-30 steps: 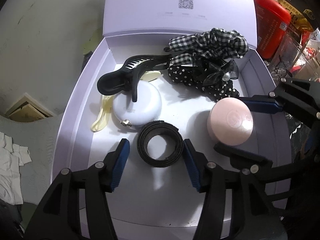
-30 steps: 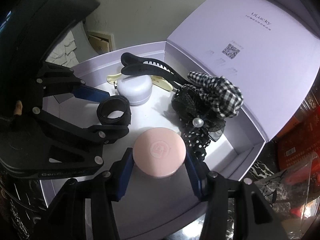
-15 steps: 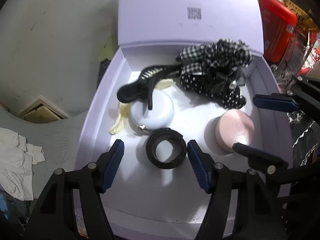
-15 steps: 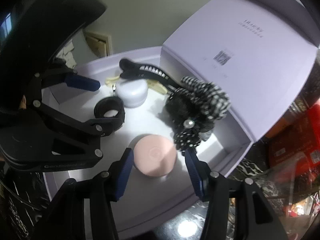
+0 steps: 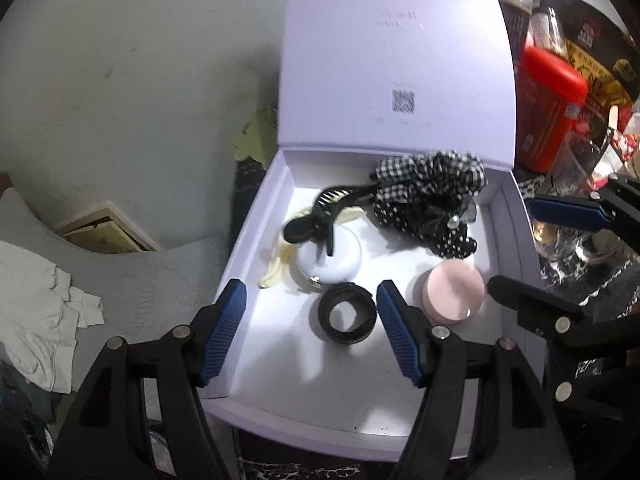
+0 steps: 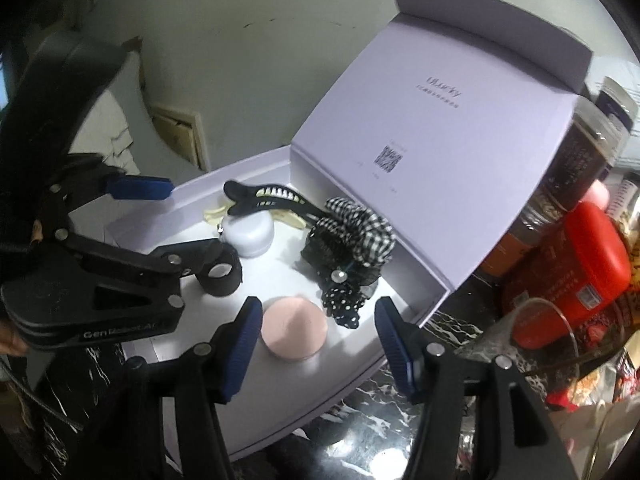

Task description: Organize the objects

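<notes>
Left wrist view: the lavender box (image 5: 256, 240) now looks farther off than a second ago. Inside it, the pink compact (image 5: 452, 296) lies right of the black band (image 5: 347, 314). Left gripper (image 5: 310, 312) and right gripper (image 6: 316, 332) have just been opening, fingers released, holding nothing.

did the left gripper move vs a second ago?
Yes. The left gripper has pulled up and back from the black band in the box, jaws just opening, nothing held.
</notes>
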Motion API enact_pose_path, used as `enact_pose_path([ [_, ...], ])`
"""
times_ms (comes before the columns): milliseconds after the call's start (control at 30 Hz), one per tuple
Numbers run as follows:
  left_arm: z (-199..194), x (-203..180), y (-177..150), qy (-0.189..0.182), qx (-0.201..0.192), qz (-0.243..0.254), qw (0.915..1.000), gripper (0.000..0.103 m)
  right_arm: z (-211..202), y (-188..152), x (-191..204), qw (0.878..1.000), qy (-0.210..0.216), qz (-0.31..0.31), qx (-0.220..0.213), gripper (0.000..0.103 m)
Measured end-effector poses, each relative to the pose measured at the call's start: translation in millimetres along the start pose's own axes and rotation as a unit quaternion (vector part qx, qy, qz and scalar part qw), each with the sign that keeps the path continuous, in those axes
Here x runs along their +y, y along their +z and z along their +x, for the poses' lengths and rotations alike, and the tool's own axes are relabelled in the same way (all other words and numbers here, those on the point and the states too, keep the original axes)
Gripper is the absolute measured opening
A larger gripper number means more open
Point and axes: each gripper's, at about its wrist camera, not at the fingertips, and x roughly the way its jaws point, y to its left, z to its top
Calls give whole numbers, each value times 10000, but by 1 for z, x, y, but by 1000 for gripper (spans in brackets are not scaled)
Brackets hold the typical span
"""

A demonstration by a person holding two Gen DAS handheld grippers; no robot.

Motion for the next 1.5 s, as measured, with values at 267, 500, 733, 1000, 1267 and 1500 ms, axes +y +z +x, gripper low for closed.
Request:
enact_pose_path([
  [267,-42,5,10,167,-251,-283,9991,79,-48,0,5,9988,-383,36,-319,69],
  [500,-88,8,2,283,-638,-299,9971,94,-87,0,18,9963,-491,98,-698,77],
  [733,-130,10,-10,232,-739,-453,9960,95,-131,-10,26,9925,-844,247,-854,82],
  [1000,-166,8,-31,363,-846,-460,9947,95,-172,-31,30,9894,-950,514,-967,89],
  [1267,-189,5,-53,410,-834,-480,9945,99,-205,-53,43,9874,-1034,506,-1086,92],
  [1500,-210,0,-72,401,-965,-509,9932,101,-218,-75,51,9879,-974,592,-1054,92],
])
